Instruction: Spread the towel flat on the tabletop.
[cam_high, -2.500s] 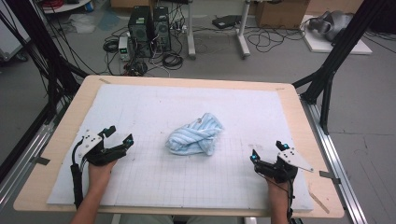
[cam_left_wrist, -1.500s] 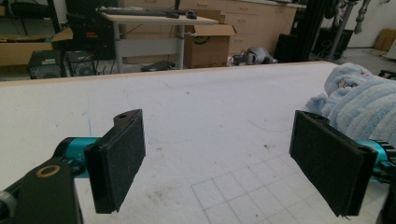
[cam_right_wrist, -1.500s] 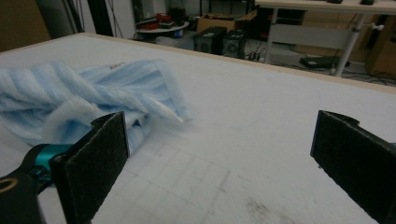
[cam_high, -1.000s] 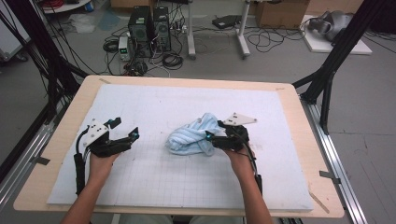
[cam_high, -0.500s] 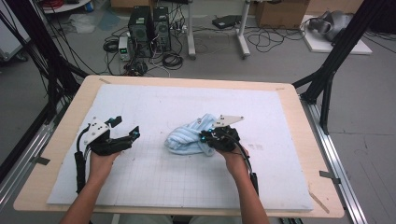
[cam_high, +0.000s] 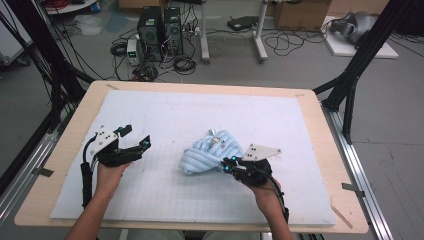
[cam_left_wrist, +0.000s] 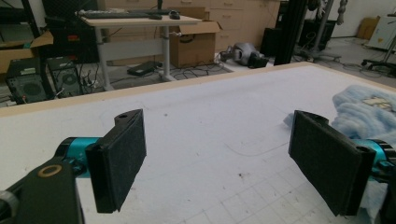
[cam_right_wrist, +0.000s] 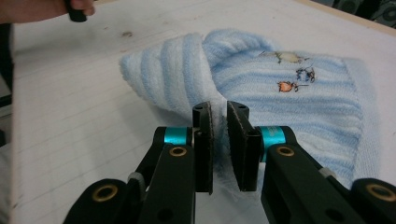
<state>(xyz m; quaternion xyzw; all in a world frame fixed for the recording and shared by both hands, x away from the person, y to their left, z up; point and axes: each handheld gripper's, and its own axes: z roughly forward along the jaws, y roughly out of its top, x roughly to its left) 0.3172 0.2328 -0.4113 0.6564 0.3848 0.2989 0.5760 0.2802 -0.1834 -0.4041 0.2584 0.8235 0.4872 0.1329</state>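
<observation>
Now, towel: light-blue striped towel (cam_high: 212, 152) lies crumpled mid-worktop (cam_high: 305, 107) on the white mat (cam_high: 165, 110).
Right gripper: right gripper (cam_right_wrist: 218, 140) nearly closed, jaws pinching the towel's near edge.
Left gripper: left gripper (cam_left_wrist: 224, 163) wide open, empty, well apart to the left.
Progress: early; edge grasped, towel not yet spread or folded.
Containers: none seen on the worktop.

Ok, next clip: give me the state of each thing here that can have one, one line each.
Blue towel: crumpled in a heap on the mat, one edge pinched.
Right gripper: jaws shut on the towel's near edge.
Left gripper: jaws wide open, holding nothing, apart from the towel.
White mat: lying flat on the table.
</observation>
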